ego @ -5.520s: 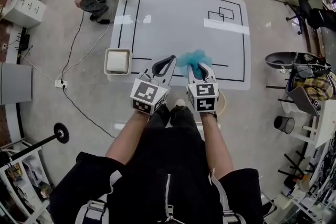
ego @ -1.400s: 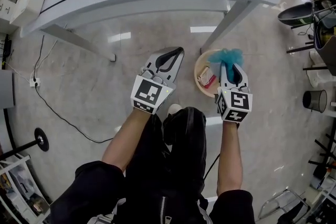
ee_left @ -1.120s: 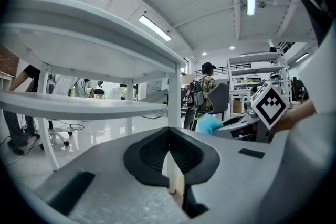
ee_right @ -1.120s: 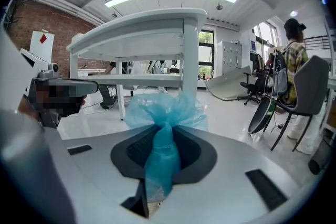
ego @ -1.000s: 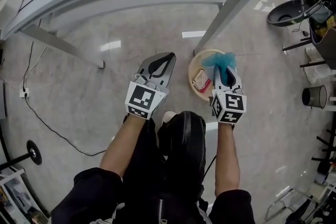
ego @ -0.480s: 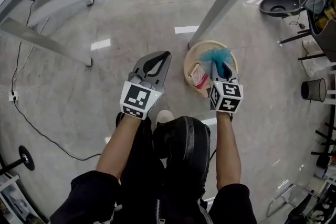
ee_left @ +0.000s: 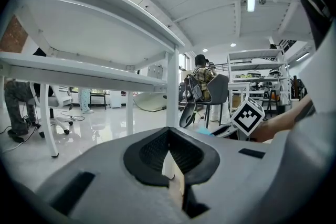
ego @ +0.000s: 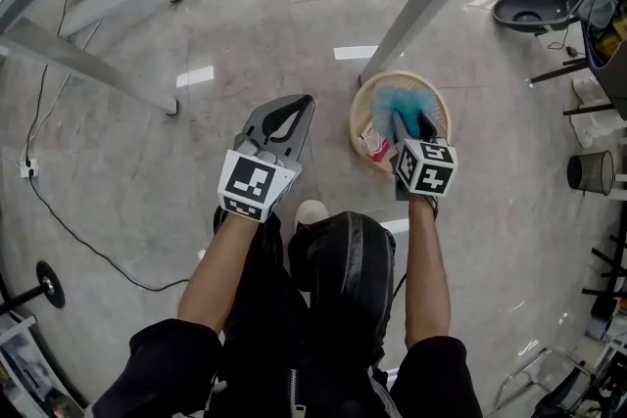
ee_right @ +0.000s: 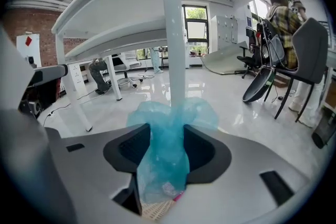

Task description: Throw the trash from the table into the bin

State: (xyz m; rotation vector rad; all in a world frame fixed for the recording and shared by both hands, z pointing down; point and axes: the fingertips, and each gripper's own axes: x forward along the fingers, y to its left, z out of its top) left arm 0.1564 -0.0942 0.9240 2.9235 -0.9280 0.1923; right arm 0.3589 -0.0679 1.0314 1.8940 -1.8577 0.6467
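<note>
The left claw [ego: 297, 105] is pressed together and holds nothing. The right claw [ego: 409, 124] has just been opening and is now spread. The blue plastic bag [ego: 395, 101] sits loose between its jaws, right over the round bin [ego: 377, 83] on the floor. It looks ready to drop in.

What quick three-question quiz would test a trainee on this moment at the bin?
1. True or false: the left gripper holds trash.
2. The right gripper hangs over: A the tabletop, B the bin, C a chair.
3. What is between the right gripper's jaws?
Key: 1 false; it is shut and empty. 2 B. 3 A blue bag; the jaws have just been opening around it.
</note>
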